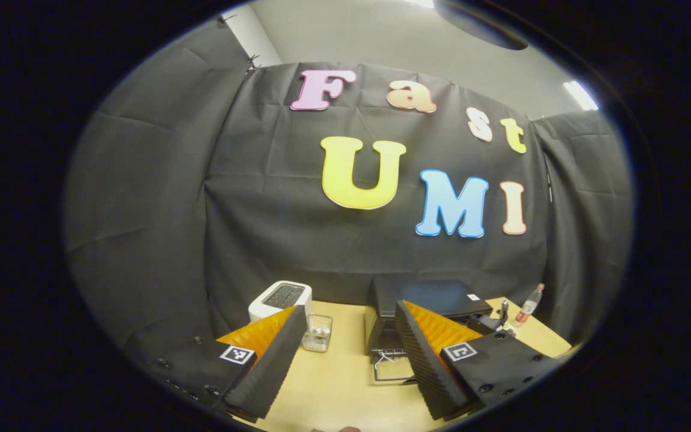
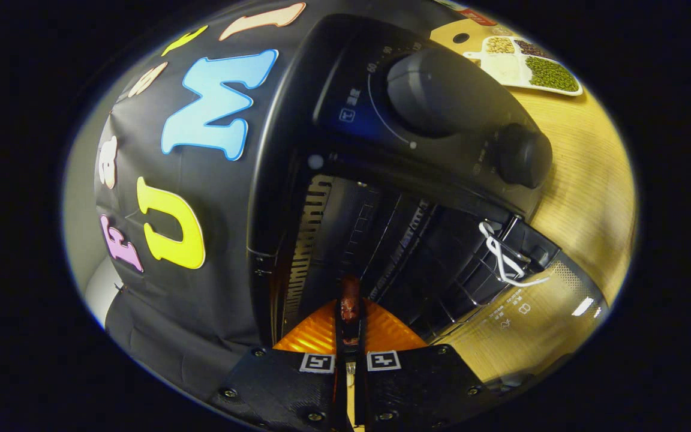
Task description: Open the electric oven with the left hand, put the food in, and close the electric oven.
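The black electric oven stands at the back of the wooden table with its glass door folded down. My left gripper hovers well above and in front of it, open and holding nothing. In the right gripper view the oven is very close and tilted, and its dark cavity gapes just ahead. My right gripper is shut on a reddish-brown sausage, which pokes forward at the cavity's mouth. The lowered door has a white cord tied at its handle.
A white toaster and a clear glass stand left of the oven. A bottle sits at the table's right end. A white tray of beans lies beyond the oven's two knobs.
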The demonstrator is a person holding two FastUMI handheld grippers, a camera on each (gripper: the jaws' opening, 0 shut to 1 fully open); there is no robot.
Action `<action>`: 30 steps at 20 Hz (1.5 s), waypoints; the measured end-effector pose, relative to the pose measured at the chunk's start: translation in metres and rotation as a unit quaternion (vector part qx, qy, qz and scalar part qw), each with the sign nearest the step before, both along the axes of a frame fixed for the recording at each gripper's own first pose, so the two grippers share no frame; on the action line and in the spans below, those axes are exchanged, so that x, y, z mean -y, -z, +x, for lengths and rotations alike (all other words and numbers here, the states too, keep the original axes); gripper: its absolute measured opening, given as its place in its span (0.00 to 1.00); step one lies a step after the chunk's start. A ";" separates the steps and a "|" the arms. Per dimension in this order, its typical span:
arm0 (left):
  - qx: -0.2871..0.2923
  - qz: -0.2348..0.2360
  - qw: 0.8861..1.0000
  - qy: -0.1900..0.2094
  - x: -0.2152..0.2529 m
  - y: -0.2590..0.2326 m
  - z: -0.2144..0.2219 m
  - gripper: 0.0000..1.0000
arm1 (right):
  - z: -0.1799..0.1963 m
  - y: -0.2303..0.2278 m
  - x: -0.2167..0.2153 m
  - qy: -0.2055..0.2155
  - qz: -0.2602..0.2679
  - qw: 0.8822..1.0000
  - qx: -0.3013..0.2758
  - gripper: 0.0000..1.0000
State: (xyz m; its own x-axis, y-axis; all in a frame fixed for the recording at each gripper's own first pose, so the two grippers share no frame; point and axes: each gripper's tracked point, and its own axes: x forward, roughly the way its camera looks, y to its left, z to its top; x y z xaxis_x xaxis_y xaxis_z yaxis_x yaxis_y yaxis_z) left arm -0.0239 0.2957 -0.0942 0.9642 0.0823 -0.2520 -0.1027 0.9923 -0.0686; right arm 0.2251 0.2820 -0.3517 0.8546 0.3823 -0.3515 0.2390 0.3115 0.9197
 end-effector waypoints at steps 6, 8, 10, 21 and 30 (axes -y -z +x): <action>0.001 -0.004 1.000 -0.002 -0.008 0.003 0.008 0.98 | 0.015 0.012 0.000 0.033 0.014 0.999 -0.007 0.05; -0.001 -0.008 1.000 -0.003 -0.008 0.006 0.009 0.98 | 0.014 0.017 0.001 0.033 0.002 0.999 -0.021 0.06; 0.000 -0.013 1.000 -0.005 -0.008 0.006 0.011 0.98 | 0.007 0.030 0.005 0.030 -0.032 0.998 -0.052 0.13; 0.006 -0.020 1.000 0.004 0.027 0.012 0.020 1.00 | -0.021 0.005 0.032 -0.019 -0.200 0.979 -0.040 0.80; -0.004 -0.014 1.000 0.014 0.085 0.043 0.022 1.00 | -0.083 -0.092 0.091 -0.067 -0.349 0.931 0.079 0.80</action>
